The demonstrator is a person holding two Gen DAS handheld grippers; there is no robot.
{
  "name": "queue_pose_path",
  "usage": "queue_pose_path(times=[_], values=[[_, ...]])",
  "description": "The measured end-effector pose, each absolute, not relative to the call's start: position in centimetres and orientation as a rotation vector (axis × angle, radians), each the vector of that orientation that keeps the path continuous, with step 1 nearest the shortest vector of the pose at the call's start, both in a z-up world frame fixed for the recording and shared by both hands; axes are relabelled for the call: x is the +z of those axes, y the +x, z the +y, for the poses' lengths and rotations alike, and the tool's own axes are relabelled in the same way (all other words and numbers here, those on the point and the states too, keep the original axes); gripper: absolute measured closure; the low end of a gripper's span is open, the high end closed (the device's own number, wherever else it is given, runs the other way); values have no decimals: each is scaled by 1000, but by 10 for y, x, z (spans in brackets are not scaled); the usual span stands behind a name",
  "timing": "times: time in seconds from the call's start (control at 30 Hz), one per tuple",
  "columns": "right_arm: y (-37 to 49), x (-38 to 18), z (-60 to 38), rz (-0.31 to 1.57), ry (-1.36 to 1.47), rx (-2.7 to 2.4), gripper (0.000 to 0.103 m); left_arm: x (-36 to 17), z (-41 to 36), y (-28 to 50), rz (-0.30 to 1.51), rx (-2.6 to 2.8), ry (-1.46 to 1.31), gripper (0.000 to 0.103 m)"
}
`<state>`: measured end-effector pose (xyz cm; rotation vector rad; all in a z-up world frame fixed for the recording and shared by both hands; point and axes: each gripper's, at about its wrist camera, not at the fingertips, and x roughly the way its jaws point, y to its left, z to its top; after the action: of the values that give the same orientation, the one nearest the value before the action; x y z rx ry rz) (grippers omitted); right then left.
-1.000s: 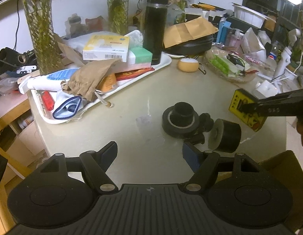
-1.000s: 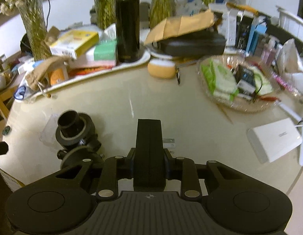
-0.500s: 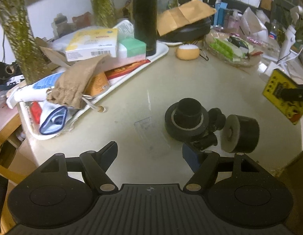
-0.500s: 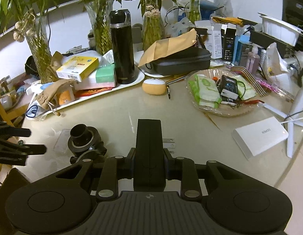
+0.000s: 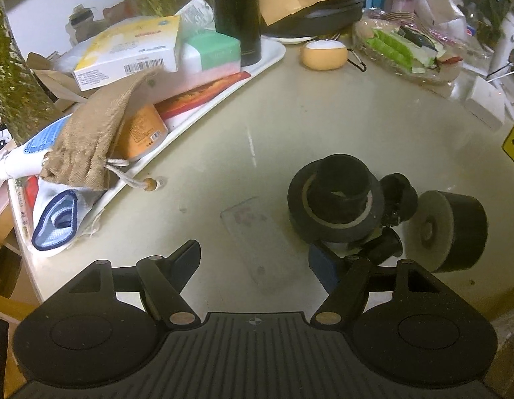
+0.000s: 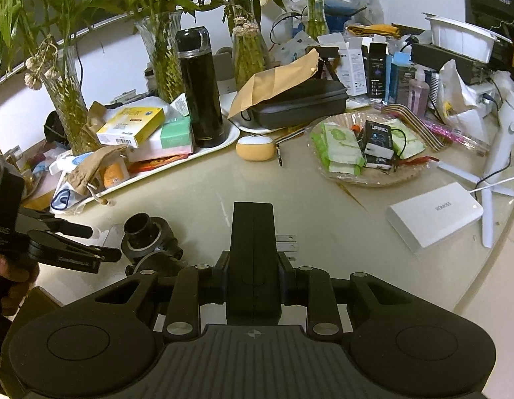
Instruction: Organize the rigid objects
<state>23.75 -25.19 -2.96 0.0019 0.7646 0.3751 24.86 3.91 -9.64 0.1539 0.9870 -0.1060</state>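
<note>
My left gripper (image 5: 253, 254) hangs open just above the beige table (image 5: 323, 126), over a flat clear plastic piece (image 5: 253, 232); nothing is between its fingers. Right of it stands a black tape roll (image 5: 336, 219) with a black cylinder set in its hole. Small black knobs (image 5: 398, 196) and a black cylinder lying on its side (image 5: 446, 229) come after that. My right gripper (image 6: 253, 259) is shut on a black block with metal prongs (image 6: 253, 232), held above the table. The left gripper (image 6: 100, 242) and the tape roll (image 6: 147, 236) also show at the left of the right wrist view.
A white tray (image 5: 203, 113) at the back left carries boxes, a cloth pouch and a tall black flask (image 6: 200, 86). An orange puck (image 6: 255, 146), a glass dish of packets (image 6: 369, 179) and a white power bank (image 6: 433, 216) lie to the right, with plant vases behind.
My left gripper has sunk and moved closer to the tape roll and the clear piece. The right gripper has risen and drawn back with the black block; the left gripper has come into its view.
</note>
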Motion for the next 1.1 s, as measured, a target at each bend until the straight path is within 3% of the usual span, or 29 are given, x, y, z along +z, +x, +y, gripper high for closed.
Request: queue_pose_path(times=[0.1,0.23,0.47,0.8,1.1], values=[[237,-29,-250,759,3,384,73,-101,38,253,1000,-106,161,44],[236,-30,-247,755,-6,395,73,-99,42,255,1014,-120,105,70],[235,-30,-246,745,9,397,73,-94,43,244,1005,-143,127,70],[234,-36,-258,750,32,378,73,-45,39,197,892,-145,61,70],[202,12,-264,735,57,426,73,23,29,164,757,-191,36,70]])
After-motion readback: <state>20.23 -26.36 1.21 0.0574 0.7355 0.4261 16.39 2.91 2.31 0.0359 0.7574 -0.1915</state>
